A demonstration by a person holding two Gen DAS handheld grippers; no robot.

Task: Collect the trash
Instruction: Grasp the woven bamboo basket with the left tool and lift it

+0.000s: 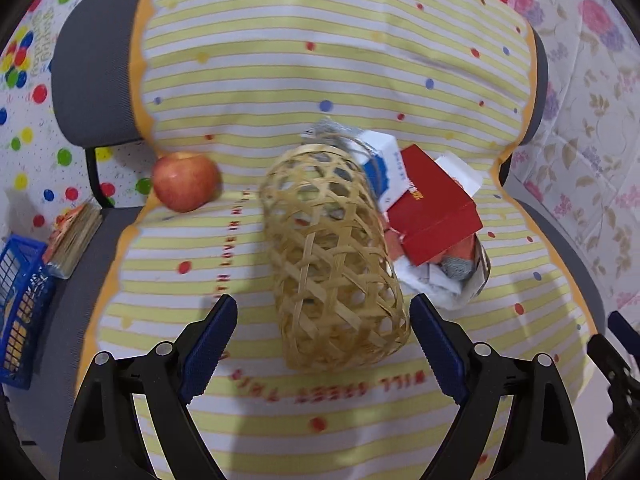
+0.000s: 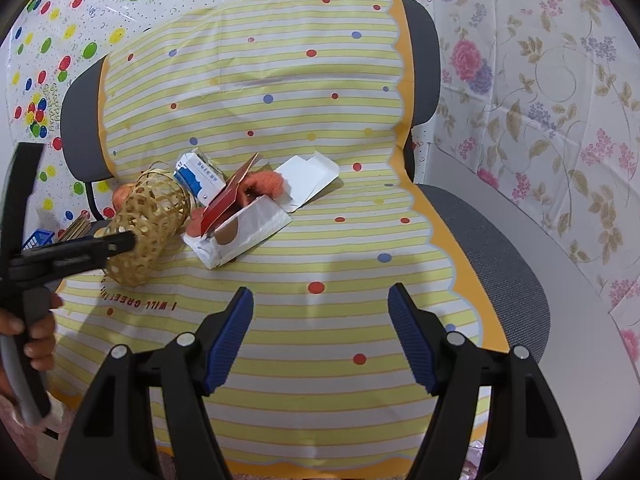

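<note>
Lying tipped on the striped cloth: basket (image 1: pixel 336 256), with trash (image 1: pixel 432 208) heaped just right of it. Hovering near it, left gripper (image 1: pixel 324 340), jaws apart and empty. Waiting farther right, right gripper (image 2: pixel 320 336), likewise agape. Needing righting first, probably: pinching the rim, not the weave.

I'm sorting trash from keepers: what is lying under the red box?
The red box rests on a blue-and-white carton, something orange and a white paper bag. Whatever lies deeper in the pile is covered.
</note>
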